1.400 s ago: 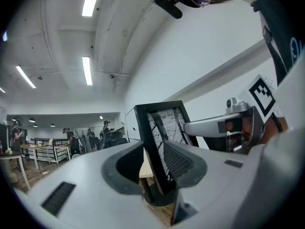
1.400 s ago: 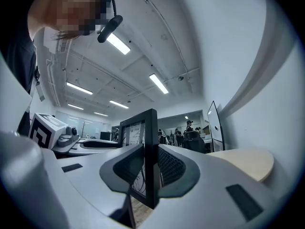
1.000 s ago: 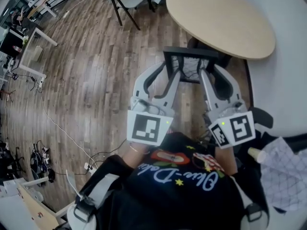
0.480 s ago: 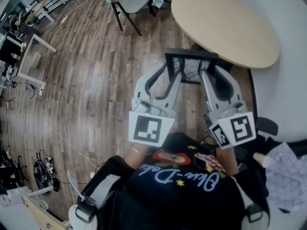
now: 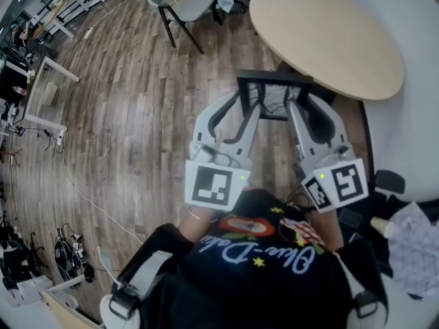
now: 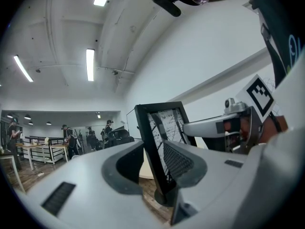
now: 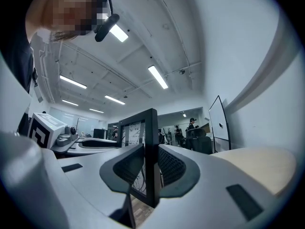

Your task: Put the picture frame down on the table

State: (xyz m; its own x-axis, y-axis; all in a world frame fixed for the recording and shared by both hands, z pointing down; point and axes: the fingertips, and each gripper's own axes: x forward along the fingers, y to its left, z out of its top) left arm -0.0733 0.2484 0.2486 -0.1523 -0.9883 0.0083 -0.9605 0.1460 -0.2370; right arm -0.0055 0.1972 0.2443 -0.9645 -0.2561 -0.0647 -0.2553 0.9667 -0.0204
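Picture frame (image 5: 273, 81), black-rimmed with a pale sheet behind its glass, was up in the air, upright, with the two grippers holding it from either side. It had not been set down: in the head view it hung over the wooden floor (image 5: 137, 108), just beside the near edge of the round table (image 5: 322, 33) and not resting on it. The left gripper (image 5: 245, 108) had its jaws drawn in on the frame's left side, the rim pinched between the two pads with only that narrow gap between them. The right gripper (image 5: 300, 112) did likewise on the right side; its own view showed the frame edge-on, clamped between the dark ribbed pads. Each gripper's marker cube sat close to the person's dark shirt (image 5: 260, 259). Farther off, a grey chair (image 5: 180, 2) stood on the floor beyond the table, and cables (image 5: 75, 177) trailed across the boards to the left.
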